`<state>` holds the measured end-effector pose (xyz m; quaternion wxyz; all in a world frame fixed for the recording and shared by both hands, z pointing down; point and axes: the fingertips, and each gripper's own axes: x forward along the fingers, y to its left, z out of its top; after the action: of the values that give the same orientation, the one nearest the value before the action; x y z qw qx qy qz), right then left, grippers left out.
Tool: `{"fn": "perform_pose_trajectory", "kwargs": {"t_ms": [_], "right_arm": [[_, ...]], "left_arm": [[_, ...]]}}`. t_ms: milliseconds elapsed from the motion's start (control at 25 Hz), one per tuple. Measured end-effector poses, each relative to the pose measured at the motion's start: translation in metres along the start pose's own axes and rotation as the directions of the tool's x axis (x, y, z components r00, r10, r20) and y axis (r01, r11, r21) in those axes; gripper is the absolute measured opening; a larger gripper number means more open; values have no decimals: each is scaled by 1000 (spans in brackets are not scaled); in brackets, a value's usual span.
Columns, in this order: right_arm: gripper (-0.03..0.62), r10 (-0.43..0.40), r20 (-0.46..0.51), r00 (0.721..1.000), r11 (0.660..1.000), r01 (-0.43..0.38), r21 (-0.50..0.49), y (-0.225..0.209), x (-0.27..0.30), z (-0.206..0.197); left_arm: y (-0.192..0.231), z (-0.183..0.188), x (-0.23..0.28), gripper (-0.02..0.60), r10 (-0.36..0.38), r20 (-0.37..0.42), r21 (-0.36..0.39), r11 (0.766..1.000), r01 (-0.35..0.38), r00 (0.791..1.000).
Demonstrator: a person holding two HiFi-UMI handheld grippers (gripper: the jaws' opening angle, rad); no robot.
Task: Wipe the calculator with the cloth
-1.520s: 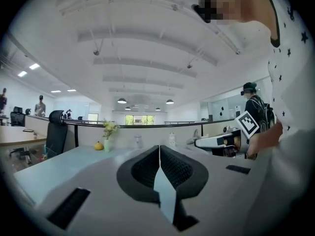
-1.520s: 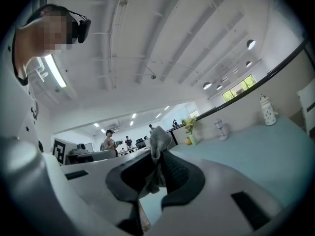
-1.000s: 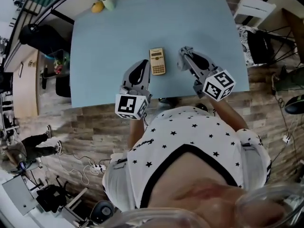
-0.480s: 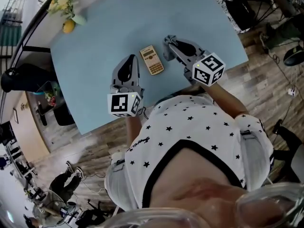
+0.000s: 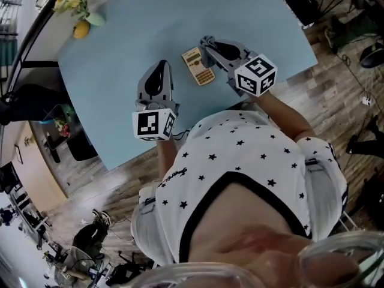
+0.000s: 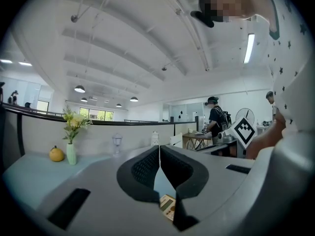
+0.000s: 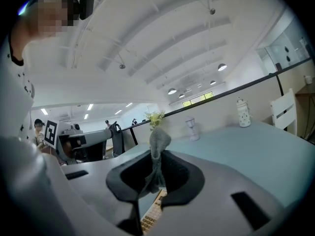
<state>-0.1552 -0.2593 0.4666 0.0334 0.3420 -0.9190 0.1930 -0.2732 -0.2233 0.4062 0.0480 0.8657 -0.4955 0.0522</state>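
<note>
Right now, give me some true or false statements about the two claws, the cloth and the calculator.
1. The right claw is shut on the grey cloth. True.
2. The left claw grips the calculator. False: it is shut with nothing in it, and the calculator lies apart from it.
3. The calculator lies flat on the blue table. True.
4. The yellow fruit sits right beside the calculator. False: it is off at a far corner of the table, by the vase of flowers.
</note>
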Motion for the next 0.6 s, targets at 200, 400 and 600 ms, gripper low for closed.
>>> {"fn": "perform_pose_trajectory", "kwargs": {"t_ms": [200,400,600], "right_arm": [[40,8,-64,998,999,-10,-33,6,23,-15],[44,28,-138,990,998,-36,-57,13,48,-36],[46,47,-219,975,994,-67,-86,20,70,-61]], "left_arm": [[13,-5,-7,29,16,-1,-11,1000,-16,1000],[29,-11,-13,29,40,5,-38,998,-40,999],[45,-17,-22,29,75,-2,-53,996,-75,997]]}}
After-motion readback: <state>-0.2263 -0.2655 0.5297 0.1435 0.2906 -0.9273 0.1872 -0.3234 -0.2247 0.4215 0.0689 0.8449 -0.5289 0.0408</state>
